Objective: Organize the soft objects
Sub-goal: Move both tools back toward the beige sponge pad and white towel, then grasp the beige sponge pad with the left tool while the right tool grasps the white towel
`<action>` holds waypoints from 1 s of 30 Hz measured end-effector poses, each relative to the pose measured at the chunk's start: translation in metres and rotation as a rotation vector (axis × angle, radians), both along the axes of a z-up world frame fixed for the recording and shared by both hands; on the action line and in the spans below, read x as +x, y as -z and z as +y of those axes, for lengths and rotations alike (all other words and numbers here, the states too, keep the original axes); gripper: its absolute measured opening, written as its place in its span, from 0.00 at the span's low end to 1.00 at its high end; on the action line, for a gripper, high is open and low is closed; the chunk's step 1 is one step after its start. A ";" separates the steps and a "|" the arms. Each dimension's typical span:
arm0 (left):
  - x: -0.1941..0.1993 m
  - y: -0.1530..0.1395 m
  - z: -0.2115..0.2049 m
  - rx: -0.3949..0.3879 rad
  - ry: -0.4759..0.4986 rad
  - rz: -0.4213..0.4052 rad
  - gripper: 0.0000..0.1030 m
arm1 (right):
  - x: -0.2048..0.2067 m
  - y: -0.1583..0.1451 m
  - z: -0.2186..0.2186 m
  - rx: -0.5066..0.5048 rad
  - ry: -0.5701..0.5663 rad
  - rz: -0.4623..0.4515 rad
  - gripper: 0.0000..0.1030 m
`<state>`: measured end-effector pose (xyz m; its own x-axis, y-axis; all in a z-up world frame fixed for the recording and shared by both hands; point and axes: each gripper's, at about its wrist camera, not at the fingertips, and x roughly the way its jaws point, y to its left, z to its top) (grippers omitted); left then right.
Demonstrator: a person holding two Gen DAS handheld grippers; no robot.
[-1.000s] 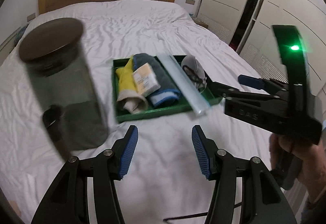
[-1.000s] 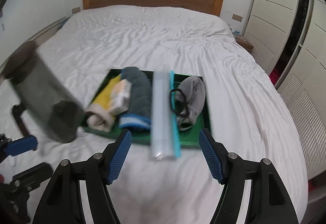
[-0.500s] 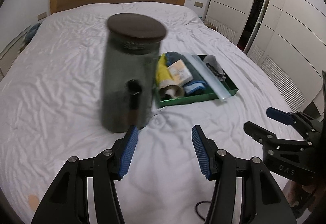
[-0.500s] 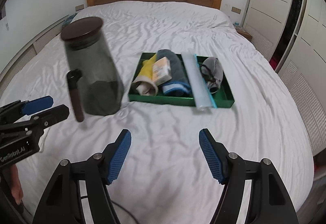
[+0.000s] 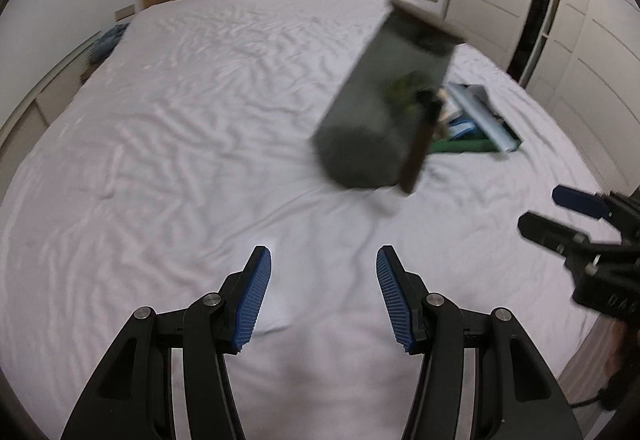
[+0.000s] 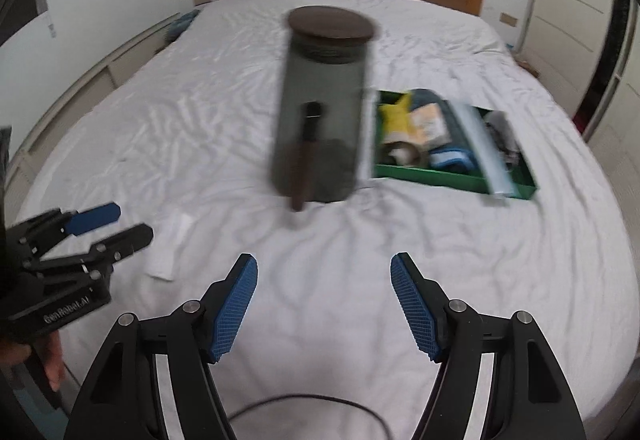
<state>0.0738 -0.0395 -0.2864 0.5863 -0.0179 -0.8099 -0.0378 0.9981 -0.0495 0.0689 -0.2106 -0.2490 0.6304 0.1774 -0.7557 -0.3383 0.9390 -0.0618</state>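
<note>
Both my grippers, the left (image 5: 323, 294) and the right (image 6: 323, 304), hang over the bed (image 6: 460, 248) with fingers spread and nothing between them. Ahead of my right gripper stands a dark jar (image 6: 320, 107), blurred. The green tray (image 6: 460, 175) of rolled cloths (image 6: 436, 127) lies just beyond it to the right.

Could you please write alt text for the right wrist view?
The open right gripper faces a dark lidded jar standing on a white bed, left of a green tray of soft items. The left gripper is at far left.
</note>
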 end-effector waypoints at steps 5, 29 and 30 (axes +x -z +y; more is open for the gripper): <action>-0.028 0.019 0.051 0.042 -0.036 0.048 0.47 | -0.006 0.016 0.045 0.048 -0.036 0.060 0.68; -0.054 0.110 0.148 0.029 -0.071 0.216 0.47 | 0.062 0.149 0.171 0.067 -0.027 0.245 0.67; -0.053 0.112 0.149 0.031 -0.073 0.221 0.47 | 0.064 0.151 0.173 0.066 -0.026 0.248 0.66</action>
